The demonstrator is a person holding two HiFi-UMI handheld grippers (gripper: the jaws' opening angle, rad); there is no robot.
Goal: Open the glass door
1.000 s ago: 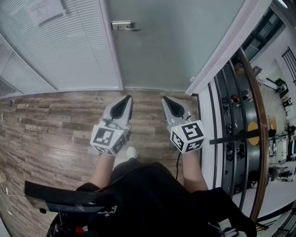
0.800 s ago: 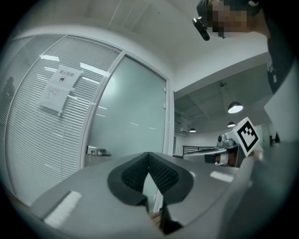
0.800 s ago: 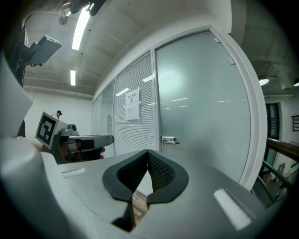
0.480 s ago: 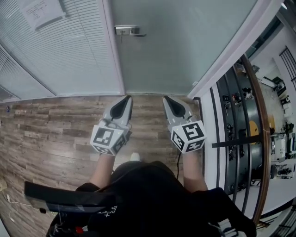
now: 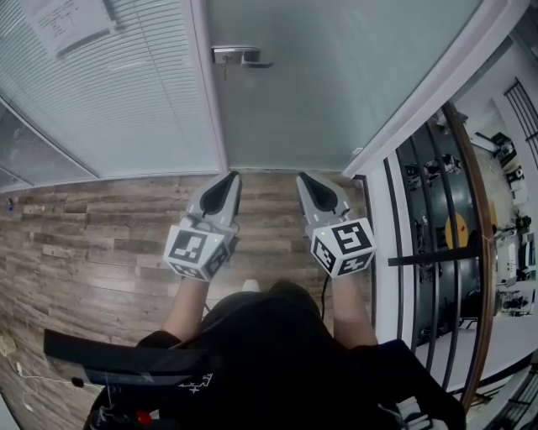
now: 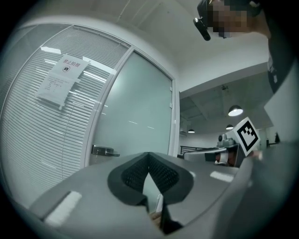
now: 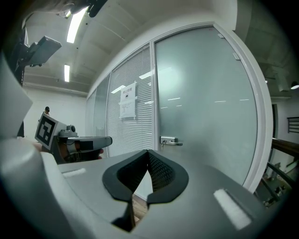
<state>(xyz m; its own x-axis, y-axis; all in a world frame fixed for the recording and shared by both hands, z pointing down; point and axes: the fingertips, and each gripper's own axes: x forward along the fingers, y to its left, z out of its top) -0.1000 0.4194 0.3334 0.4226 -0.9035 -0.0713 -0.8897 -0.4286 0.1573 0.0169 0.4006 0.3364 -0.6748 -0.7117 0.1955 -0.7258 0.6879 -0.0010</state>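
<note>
The frosted glass door (image 5: 319, 84) stands closed ahead, its metal lever handle (image 5: 239, 56) near the left edge of the door. The handle (image 6: 103, 151) shows left of the jaws in the left gripper view and, as the handle (image 7: 170, 141), just above the jaws in the right gripper view. My left gripper (image 5: 231, 176) and right gripper (image 5: 304, 178) are held side by side over the wooden floor, pointing at the door's foot. Both are shut with nothing between the fingers, and both are well short of the handle.
A glass partition with white blinds (image 5: 109, 92) and a paper notice (image 5: 67, 21) stands left of the door. A white door frame (image 5: 420, 101) runs down the right side. Beyond it a wood-topped railing (image 5: 472, 252) guards a drop. Wooden floor (image 5: 84, 235) lies underfoot.
Both grippers and the person have moved closer to the door; the handle and the door's foot sit lower in the head view. The jaws stay shut.
</note>
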